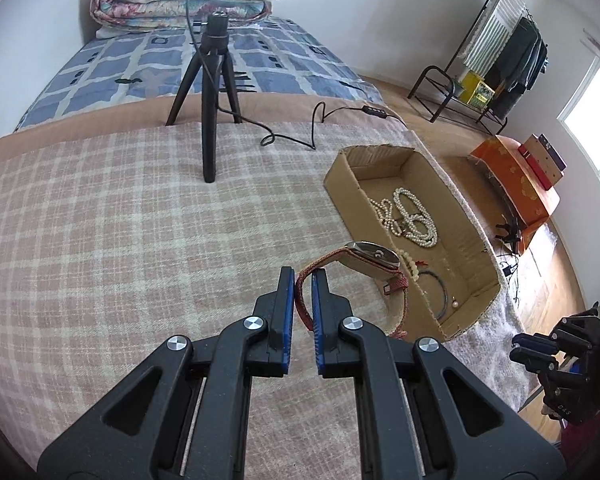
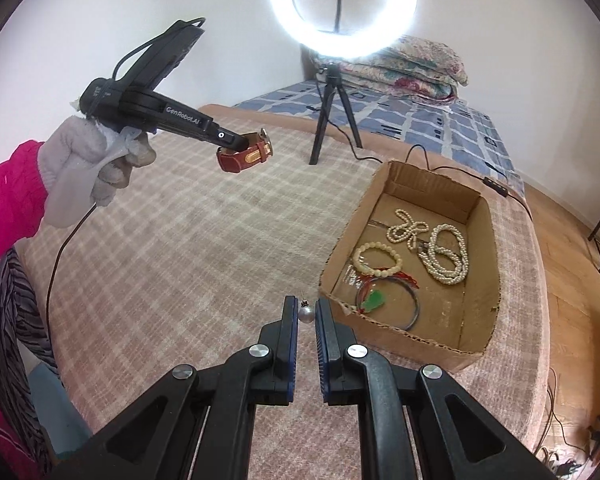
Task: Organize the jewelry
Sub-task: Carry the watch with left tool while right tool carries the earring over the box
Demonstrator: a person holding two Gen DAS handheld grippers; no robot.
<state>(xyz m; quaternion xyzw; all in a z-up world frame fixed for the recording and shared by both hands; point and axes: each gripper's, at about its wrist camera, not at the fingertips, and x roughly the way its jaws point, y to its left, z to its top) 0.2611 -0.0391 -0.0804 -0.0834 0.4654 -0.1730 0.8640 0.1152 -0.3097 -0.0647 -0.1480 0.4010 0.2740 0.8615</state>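
My left gripper point(image 1: 302, 276) is shut on the red strap of a wristwatch point(image 1: 370, 258) and holds it in the air just left of the cardboard box point(image 1: 340, 182). The right wrist view shows that gripper point(image 2: 242, 145) holding the watch point(image 2: 246, 156) high over the bed. My right gripper point(image 2: 306, 305) is shut on a small silver bead earring point(image 2: 306, 314), close to the box's near left corner point(image 2: 328, 280). Inside the box lie pearl necklaces point(image 2: 446, 254), a cream bead bracelet point(image 2: 378, 260), a green pendant point(image 2: 374, 301) and a thin bangle point(image 2: 414, 308).
A ring light on a black tripod point(image 2: 334, 116) stands behind the box, its cable point(image 1: 300, 136) trailing across the checked blanket point(image 1: 140, 220). Folded quilts point(image 2: 412, 66) lie at the bed's head. The bed edge and wooden floor point(image 2: 572, 264) lie right of the box.
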